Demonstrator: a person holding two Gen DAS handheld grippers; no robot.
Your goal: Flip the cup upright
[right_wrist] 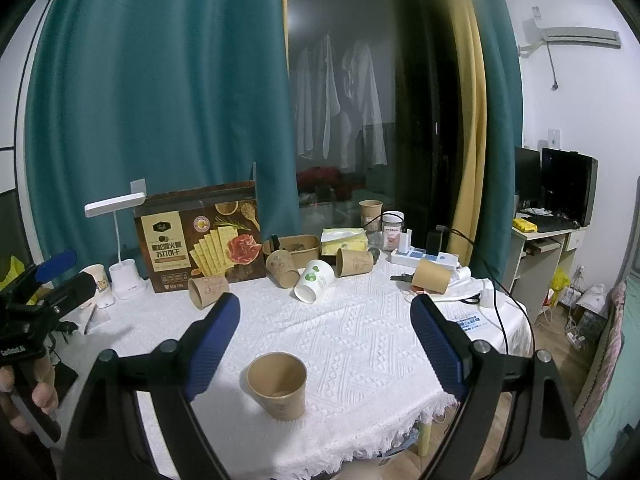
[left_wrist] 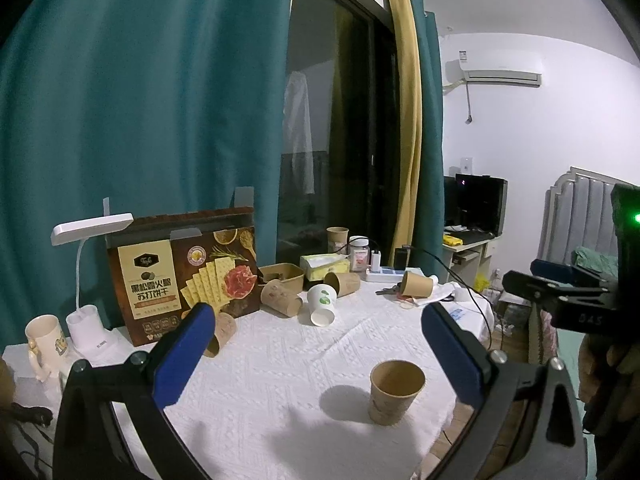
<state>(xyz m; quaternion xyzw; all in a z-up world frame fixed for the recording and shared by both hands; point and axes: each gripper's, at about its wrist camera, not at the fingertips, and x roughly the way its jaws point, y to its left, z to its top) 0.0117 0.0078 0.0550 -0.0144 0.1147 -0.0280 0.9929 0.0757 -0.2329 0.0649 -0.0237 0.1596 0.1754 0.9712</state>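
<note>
- Left wrist view: left gripper [left_wrist: 316, 322] is hovering, jaws spread wide, gripping nothing; brown paper cup [left_wrist: 395, 391] is standing upright near the table's front edge.
- Right wrist view: right gripper [right_wrist: 325, 320] is likewise gaping, empty. Next, I'd pick the tipped white cup [right_wrist: 314, 281], gripping its wall gently.

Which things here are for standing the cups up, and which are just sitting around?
For the job: tipped brown cups, tipped white cup, upright brown cup.
Lying about: cracker box, lamp, tissue box, mug.
</note>
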